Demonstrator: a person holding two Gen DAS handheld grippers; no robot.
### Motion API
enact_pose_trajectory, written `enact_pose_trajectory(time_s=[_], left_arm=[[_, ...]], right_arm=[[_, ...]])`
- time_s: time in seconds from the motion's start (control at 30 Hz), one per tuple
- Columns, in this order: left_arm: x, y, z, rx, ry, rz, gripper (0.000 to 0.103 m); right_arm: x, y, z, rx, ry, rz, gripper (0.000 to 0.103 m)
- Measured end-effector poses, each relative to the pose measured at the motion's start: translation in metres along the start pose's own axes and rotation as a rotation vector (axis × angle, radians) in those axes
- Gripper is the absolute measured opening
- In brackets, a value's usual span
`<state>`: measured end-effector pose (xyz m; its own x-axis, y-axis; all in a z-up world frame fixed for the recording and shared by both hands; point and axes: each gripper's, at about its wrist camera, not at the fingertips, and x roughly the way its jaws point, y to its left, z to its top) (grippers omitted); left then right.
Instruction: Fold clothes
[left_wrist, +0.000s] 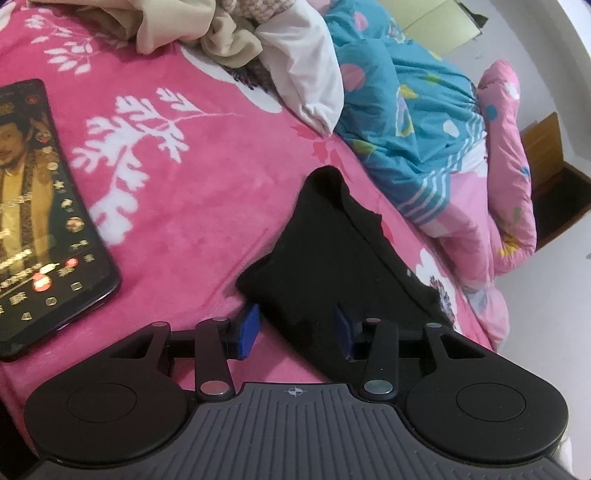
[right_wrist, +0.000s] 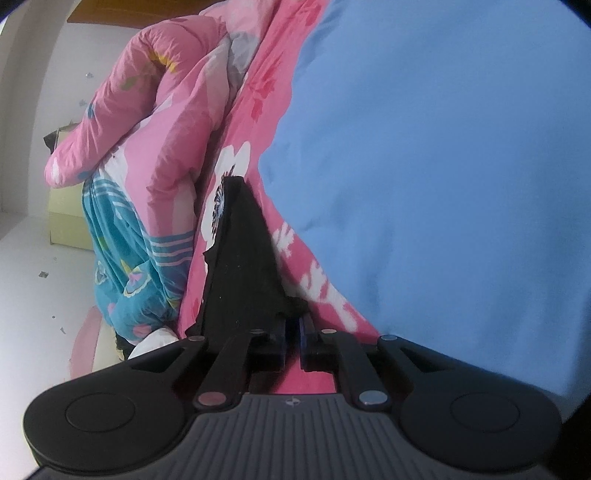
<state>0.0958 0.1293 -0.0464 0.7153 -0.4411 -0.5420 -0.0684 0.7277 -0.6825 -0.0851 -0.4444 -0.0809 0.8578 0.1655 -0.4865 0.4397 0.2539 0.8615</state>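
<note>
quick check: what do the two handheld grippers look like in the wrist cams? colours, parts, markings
Both match. The left gripper and right gripper have a grey ribbed base plate with a small crosshair mark, flanked by two round black housings. Black linkage arms with silver pivot pins run forward to black fingers with blue pads. No cables, sleeves or hands in view.

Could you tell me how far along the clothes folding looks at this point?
Early. Nothing visibly folded yet. In hand: the black garment, bunched between the left gripper's pads and pinched at an edge by the right gripper. Left: folding it, plus the beige and white clothes heaped on the pink blanket.
</note>
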Motion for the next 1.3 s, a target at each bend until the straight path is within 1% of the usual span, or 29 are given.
enact_pose_trajectory(time_s=[0.07, 0.13, 0.2, 0.27, 0.37, 0.4, 0.47, 0.5, 0.57, 0.6, 0.63, 0.67, 0.7, 0.73, 0.77, 0.83, 0.87, 1.0, 1.07, 1.1, 1.13, 1.2, 1.3], left_arm=[[0.004, -0.002, 0.001, 0.006, -0.014, 0.017, 0.035], [0.004, -0.003, 0.002, 0.018, -0.032, 0.049, 0.008], [0.0, -0.001, 0.005, 0.017, -0.056, 0.074, 0.006], [-0.002, 0.008, 0.008, -0.018, -0.067, 0.098, 0.006], [-0.003, 0.022, 0.009, -0.083, -0.055, 0.082, 0.008], [-0.005, 0.022, 0.009, -0.083, -0.055, 0.072, 0.008], [-0.011, 0.017, 0.007, -0.051, -0.063, 0.07, 0.012], [-0.014, 0.014, 0.006, -0.029, -0.069, 0.074, 0.016], [-0.021, 0.006, 0.003, 0.019, -0.081, 0.084, 0.031], [-0.025, 0.002, 0.001, 0.045, -0.087, 0.089, 0.045], [-0.028, -0.003, -0.001, 0.075, -0.091, 0.095, 0.057], [-0.031, -0.009, -0.004, 0.115, -0.092, 0.105, 0.063], [-0.032, -0.015, -0.008, 0.158, -0.091, 0.116, 0.073], [-0.032, -0.021, -0.013, 0.207, -0.084, 0.131, 0.079], [-0.031, -0.027, -0.018, 0.257, -0.076, 0.15, 0.082], [-0.025, -0.038, -0.031, 0.356, -0.053, 0.207, 0.099], [-0.021, -0.043, -0.037, 0.404, -0.04, 0.238, 0.101], [-0.004, -0.056, -0.062, 0.57, 0.021, 0.355, 0.103], [0.0, -0.059, -0.071, 0.631, 0.015, 0.394, 0.103], [0.002, -0.061, -0.076, 0.662, 0.012, 0.414, 0.103], [0.004, -0.062, -0.08, 0.683, 0.009, 0.431, 0.103], [0.004, -0.063, -0.081, 0.676, 0.004, 0.445, 0.103], [0.005, -0.064, -0.082, 0.67, 0.001, 0.456, 0.103]], right_arm=[[0.0, 0.0, 0.0, 0.001, -0.001, -0.002, 0.007], [0.0, -0.001, 0.0, 0.004, -0.003, -0.002, 0.006], [-0.001, -0.002, 0.0, 0.01, -0.004, 0.0, 0.006], [0.0, -0.002, 0.0, 0.01, -0.004, -0.001, 0.006], [0.001, -0.004, 0.0, 0.015, -0.001, 0.003, 0.006], [0.0, -0.004, 0.0, 0.015, 0.001, 0.004, 0.006], [0.0, -0.003, 0.0, 0.008, 0.003, 0.004, 0.006], [0.0, -0.003, 0.0, 0.005, 0.004, 0.004, 0.006], [-0.001, -0.002, 0.0, -0.002, 0.007, 0.003, 0.006], [-0.001, -0.002, 0.0, -0.006, 0.008, 0.003, 0.006], [-0.001, -0.002, 0.0, -0.009, 0.01, 0.003, 0.006], [-0.001, -0.001, -0.001, -0.012, 0.011, 0.003, 0.006], [-0.002, -0.001, -0.001, -0.016, 0.012, 0.003, 0.006], [-0.002, -0.001, -0.001, -0.019, 0.013, 0.003, 0.006], [-0.002, -0.001, -0.001, -0.023, 0.015, 0.003, 0.006], [-0.003, 0.0, -0.001, -0.03, 0.017, 0.002, 0.008], [-0.003, 0.001, -0.002, -0.036, 0.017, 0.001, 0.008], [-0.007, 0.006, -0.005, -0.075, 0.016, -0.009, 0.016], [-0.009, 0.011, -0.006, -0.105, 0.016, -0.018, 0.021], [-0.01, 0.014, -0.007, -0.125, 0.016, -0.024, 0.025], [-0.011, 0.017, -0.009, -0.145, 0.014, -0.029, 0.029], [-0.012, 0.021, -0.011, -0.178, 0.012, -0.04, 0.032], [-0.013, 0.024, -0.014, -0.211, 0.008, -0.056, 0.033]])
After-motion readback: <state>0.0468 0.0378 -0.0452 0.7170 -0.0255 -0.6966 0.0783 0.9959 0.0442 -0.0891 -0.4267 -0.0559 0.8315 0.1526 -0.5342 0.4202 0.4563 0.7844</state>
